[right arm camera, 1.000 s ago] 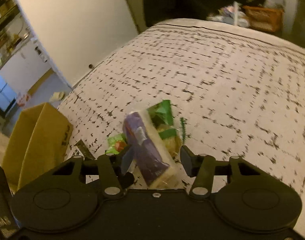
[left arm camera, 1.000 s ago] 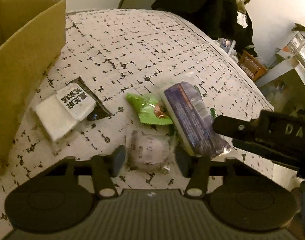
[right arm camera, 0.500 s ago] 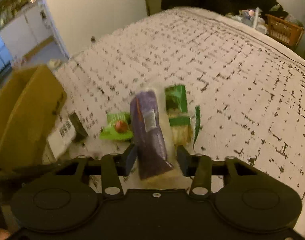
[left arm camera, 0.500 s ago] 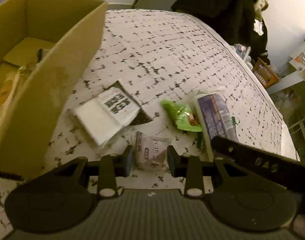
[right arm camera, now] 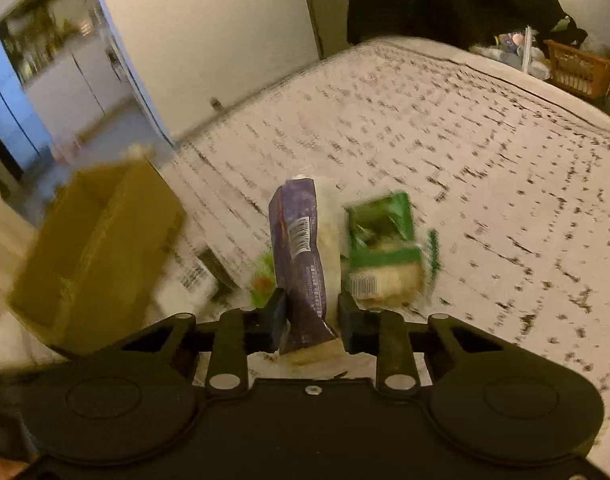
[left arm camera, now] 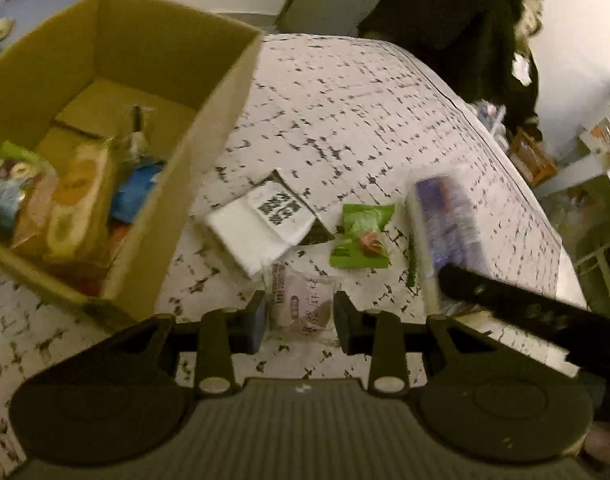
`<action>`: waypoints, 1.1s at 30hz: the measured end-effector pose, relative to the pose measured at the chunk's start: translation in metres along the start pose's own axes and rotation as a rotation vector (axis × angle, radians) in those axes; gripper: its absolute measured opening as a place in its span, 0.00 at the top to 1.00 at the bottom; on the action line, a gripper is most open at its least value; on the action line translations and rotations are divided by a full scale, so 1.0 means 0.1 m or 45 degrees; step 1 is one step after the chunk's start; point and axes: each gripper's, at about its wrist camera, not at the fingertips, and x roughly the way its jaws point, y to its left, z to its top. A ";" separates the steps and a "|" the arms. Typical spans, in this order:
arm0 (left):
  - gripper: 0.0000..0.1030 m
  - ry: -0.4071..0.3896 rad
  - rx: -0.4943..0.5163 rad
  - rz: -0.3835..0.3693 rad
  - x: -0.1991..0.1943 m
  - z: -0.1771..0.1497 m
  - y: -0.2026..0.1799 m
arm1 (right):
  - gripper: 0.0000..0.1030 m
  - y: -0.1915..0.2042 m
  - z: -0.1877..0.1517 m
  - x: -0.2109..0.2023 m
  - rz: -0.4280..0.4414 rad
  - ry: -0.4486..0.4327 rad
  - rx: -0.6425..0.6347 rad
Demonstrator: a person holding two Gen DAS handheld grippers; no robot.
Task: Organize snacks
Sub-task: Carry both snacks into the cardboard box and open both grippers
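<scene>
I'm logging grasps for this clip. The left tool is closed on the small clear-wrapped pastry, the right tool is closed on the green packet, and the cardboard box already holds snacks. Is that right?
One detail is wrong. The right wrist view shows the right tool closed on the purple packet; the green packet lies beside it on the patterned surface. The left tool on the small pastry and the filled cardboard box are correct.

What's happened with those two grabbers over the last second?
Both sets of jaws have closed in: the left gripper onto the small pale snack packet, the right gripper onto the purple package, now tipped up off the bed. The green candy, white packet and cardboard box stayed put.
</scene>
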 end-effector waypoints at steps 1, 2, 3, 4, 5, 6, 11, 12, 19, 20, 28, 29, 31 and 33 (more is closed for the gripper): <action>0.68 0.006 0.002 -0.010 -0.03 0.01 0.00 | 0.74 0.02 0.01 -0.02 -0.008 -0.010 0.010; 0.68 -0.008 0.026 -0.017 -0.07 0.03 -0.01 | 0.74 0.04 0.01 -0.05 -0.015 -0.021 0.006; 0.67 -0.037 0.052 -0.017 -0.12 0.04 -0.03 | 0.74 0.08 0.01 -0.07 -0.009 -0.033 0.002; 0.68 -0.062 0.059 -0.020 -0.17 0.06 -0.03 | 0.75 0.10 0.02 -0.09 0.006 -0.043 0.002; 0.68 -0.065 0.048 -0.029 -0.20 0.08 -0.03 | 0.75 0.12 0.02 -0.11 0.016 -0.055 -0.001; 0.68 -0.065 0.046 -0.038 -0.22 0.10 -0.05 | 0.75 0.15 0.03 -0.13 0.012 -0.067 -0.008; 0.68 -0.140 0.089 -0.060 -0.39 0.22 -0.14 | 0.75 0.23 0.05 -0.25 0.042 -0.140 0.020; 0.68 -0.156 0.088 -0.061 -0.44 0.25 -0.15 | 0.75 0.25 0.05 -0.27 0.050 -0.159 0.022; 0.68 -0.237 0.103 -0.084 -0.74 0.37 -0.15 | 0.75 0.32 0.08 -0.37 0.058 -0.238 0.068; 0.68 -0.248 0.105 -0.092 -0.78 0.39 -0.13 | 0.75 0.34 0.08 -0.39 0.058 -0.245 0.068; 0.68 -0.328 0.113 -0.104 -1.07 0.50 -0.04 | 0.75 0.52 0.09 -0.43 0.119 -0.286 0.099; 0.68 -0.331 0.109 -0.107 -1.10 0.51 -0.02 | 0.75 0.55 0.09 -0.42 0.131 -0.289 0.102; 0.68 -0.340 0.106 -0.106 -1.16 0.54 0.01 | 0.75 0.62 0.10 -0.41 0.150 -0.288 0.108; 0.68 -0.354 0.108 -0.100 -1.21 0.57 0.06 | 0.75 0.70 0.10 -0.40 0.164 -0.296 0.099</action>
